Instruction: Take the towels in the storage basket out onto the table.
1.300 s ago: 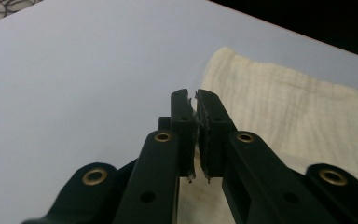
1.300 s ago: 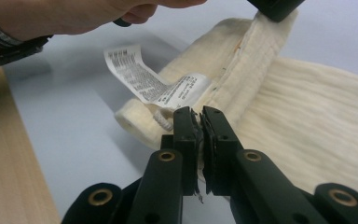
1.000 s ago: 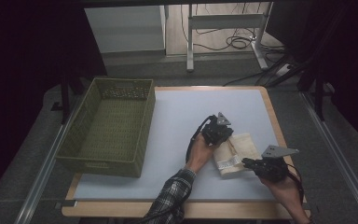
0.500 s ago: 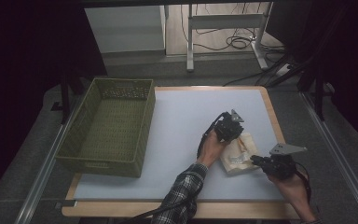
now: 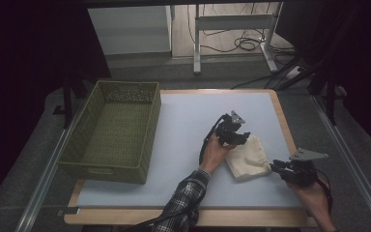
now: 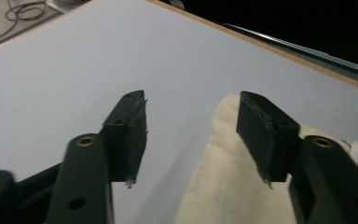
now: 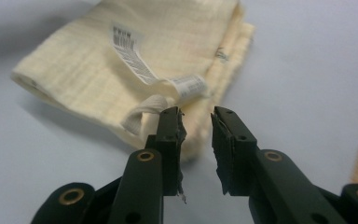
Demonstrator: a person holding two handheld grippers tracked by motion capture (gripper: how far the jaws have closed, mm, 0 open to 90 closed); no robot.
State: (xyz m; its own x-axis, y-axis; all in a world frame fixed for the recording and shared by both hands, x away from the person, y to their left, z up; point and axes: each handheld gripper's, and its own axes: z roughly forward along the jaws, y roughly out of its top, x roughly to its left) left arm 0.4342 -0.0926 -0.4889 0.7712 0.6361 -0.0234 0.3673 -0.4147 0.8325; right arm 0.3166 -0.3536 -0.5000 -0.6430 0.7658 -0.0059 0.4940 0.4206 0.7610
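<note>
a folded cream woven cloth (image 5: pixel 248 158), soft and ribbed with a printed label, is lying right of the green wicker basket (image 5: pixel 111 130). the left hand-held gripper (image 5: pixel 235 137) is opening, jaws spread over the cloth's edge; the right hand-held gripper (image 5: pixel 276 167) is parting slightly beside its corner, pinching nothing.

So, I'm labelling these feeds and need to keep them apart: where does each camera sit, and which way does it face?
High view: above the near edge, looking forward and down on the table, basket and folded cloth; sleeve, both hands, left tool and right tool.
Left gripper view: rides the left tool, looking along its open jaws over the cloth's edge.
Right gripper view: rides the right tool, facing the cloth's label.
Shared: all three show the cloth.
</note>
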